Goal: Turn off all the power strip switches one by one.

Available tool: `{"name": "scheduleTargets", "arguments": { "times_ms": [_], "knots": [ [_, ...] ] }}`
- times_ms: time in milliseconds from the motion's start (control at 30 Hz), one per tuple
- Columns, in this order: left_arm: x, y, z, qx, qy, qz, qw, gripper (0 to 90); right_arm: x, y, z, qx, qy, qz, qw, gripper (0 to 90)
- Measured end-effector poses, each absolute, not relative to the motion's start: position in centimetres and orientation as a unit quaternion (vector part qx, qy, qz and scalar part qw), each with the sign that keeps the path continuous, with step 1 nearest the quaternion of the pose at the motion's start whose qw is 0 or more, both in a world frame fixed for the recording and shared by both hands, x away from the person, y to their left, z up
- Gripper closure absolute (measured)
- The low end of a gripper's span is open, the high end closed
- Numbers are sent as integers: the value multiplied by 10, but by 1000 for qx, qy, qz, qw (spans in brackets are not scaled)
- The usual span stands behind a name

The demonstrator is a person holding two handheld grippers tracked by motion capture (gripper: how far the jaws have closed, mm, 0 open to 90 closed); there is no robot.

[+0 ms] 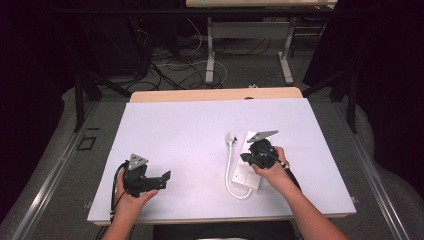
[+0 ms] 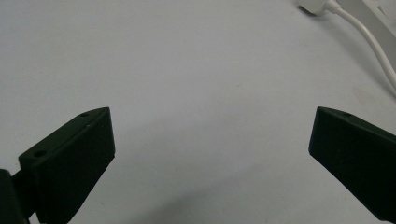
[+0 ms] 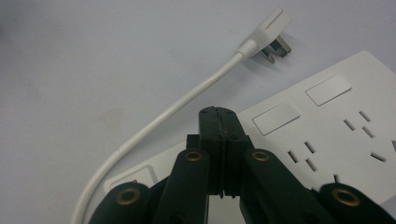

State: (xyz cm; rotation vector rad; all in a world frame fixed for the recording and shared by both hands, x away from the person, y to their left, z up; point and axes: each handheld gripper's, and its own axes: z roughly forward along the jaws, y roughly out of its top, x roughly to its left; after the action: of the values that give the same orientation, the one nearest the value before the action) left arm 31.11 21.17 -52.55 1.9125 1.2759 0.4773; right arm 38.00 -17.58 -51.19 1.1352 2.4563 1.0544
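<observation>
A white power strip (image 1: pixel 248 175) lies right of the table's middle, its short white cable (image 1: pixel 228 170) looping to a white plug (image 1: pixel 230 137) beside it. My right gripper (image 1: pixel 246 158) hovers over the strip, jaws shut with nothing between them. In the right gripper view the closed tips (image 3: pixel 218 112) sit above the strip's (image 3: pixel 327 126) edge, near the cable (image 3: pixel 163 114), with the plug (image 3: pixel 268 35) lying farther off. My left gripper (image 1: pixel 161 181) rests near the front left, jaws open and empty (image 2: pixel 210 140) over bare table.
The white table top (image 1: pixel 175 130) has a wooden strip along its far edge. Behind it, desk legs and loose cables (image 1: pixel 175 70) lie on the floor. The strip's cable (image 2: pixel 373 46) and plug (image 2: pixel 315 5) appear at the top right of the left gripper view.
</observation>
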Motion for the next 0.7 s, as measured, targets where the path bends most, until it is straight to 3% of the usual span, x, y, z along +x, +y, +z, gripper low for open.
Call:
{"name": "scheduleTargets", "arguments": {
  "times_ms": [700],
  "knots": [
    [311, 212, -526, 751, 501, 188, 387, 5, 396, -175, -523, 410, 835, 347, 116, 899]
  ]
}}
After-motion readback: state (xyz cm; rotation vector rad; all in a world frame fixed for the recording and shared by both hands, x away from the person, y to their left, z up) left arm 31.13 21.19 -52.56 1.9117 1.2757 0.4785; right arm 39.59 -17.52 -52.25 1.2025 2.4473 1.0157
